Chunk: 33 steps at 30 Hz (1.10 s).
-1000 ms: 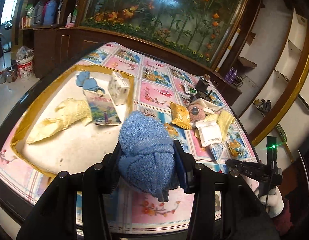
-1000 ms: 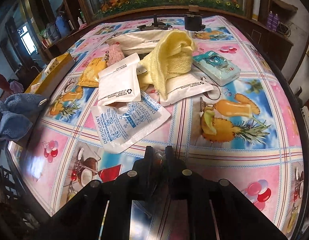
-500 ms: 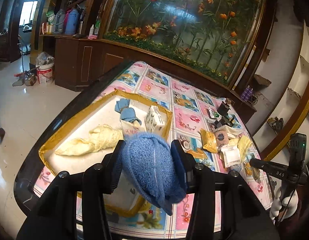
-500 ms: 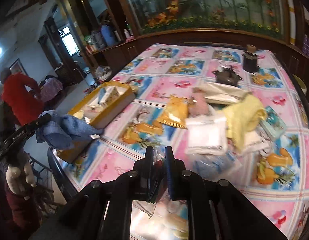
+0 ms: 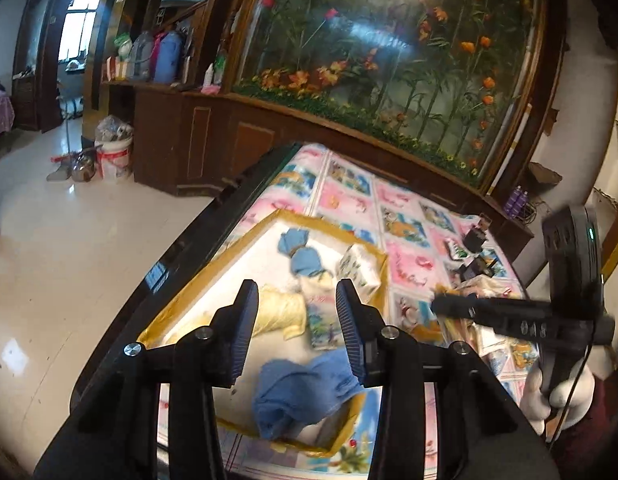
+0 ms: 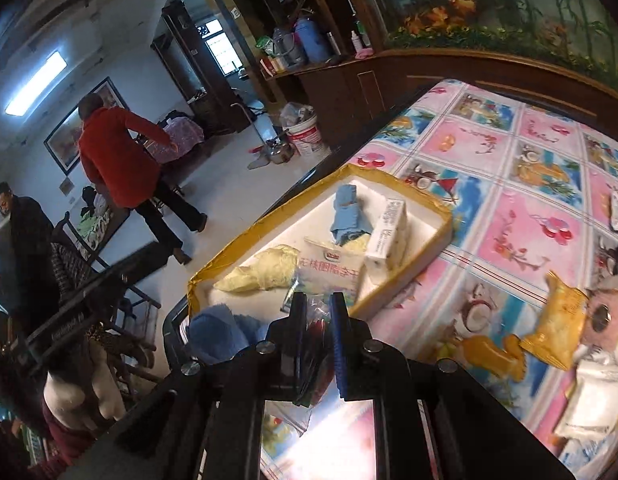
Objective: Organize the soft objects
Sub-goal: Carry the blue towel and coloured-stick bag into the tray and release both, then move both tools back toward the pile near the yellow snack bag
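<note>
The left claw [image 5: 296, 322] stands apart and empty above the yellow-rimmed tray [image 5: 341, 238]; the blue towel [image 5: 305, 394] lies crumpled in the tray's near corner. The right claw [image 6: 317, 334] is clamped on what looks like a clear plastic bag [image 6: 309, 368] beside the tray.

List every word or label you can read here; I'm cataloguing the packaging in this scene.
"无核": large Chinese print on the pale packet in the tray; the characters after it are uncertain.
Tissue pack: print too small to read.
White bucket on the floor: red label blurred.
</note>
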Each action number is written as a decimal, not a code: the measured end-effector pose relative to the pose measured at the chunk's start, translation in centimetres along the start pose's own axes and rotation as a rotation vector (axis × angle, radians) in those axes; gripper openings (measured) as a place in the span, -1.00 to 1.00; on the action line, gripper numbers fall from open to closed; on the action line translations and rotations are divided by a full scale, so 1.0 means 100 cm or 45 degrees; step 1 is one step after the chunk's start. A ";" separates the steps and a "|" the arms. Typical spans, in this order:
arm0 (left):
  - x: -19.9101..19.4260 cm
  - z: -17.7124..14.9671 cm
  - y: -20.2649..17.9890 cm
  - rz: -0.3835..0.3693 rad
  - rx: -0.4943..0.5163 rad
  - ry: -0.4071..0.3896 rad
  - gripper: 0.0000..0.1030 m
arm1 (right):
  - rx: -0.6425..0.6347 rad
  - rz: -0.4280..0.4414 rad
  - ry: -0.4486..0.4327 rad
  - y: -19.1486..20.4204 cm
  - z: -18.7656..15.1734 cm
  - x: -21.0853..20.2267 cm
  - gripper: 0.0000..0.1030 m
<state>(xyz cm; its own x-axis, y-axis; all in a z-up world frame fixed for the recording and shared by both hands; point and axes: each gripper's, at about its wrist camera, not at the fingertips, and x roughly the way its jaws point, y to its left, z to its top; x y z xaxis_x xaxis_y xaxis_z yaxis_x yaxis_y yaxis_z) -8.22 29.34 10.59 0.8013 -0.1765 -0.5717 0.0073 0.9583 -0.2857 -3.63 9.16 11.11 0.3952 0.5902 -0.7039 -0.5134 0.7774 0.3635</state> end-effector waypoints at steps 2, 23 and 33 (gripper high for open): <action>0.009 -0.009 0.002 0.059 0.017 0.024 0.01 | 0.017 0.008 0.044 0.001 0.014 0.028 -0.77; 0.070 -0.067 -0.028 0.066 0.074 0.236 0.30 | 0.164 -0.174 -0.059 -0.064 0.056 0.063 0.21; 0.070 -0.081 -0.039 0.031 -0.054 0.378 0.31 | 0.253 -0.093 -0.127 -0.095 0.001 -0.022 0.26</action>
<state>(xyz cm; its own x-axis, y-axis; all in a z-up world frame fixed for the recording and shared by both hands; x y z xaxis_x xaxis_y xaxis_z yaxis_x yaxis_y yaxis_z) -7.48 22.49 1.47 0.5908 -0.2175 -0.7770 -0.0399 0.9539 -0.2974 0.47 0.44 9.28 0.5039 0.5418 -0.6727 -0.3246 0.8405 0.4339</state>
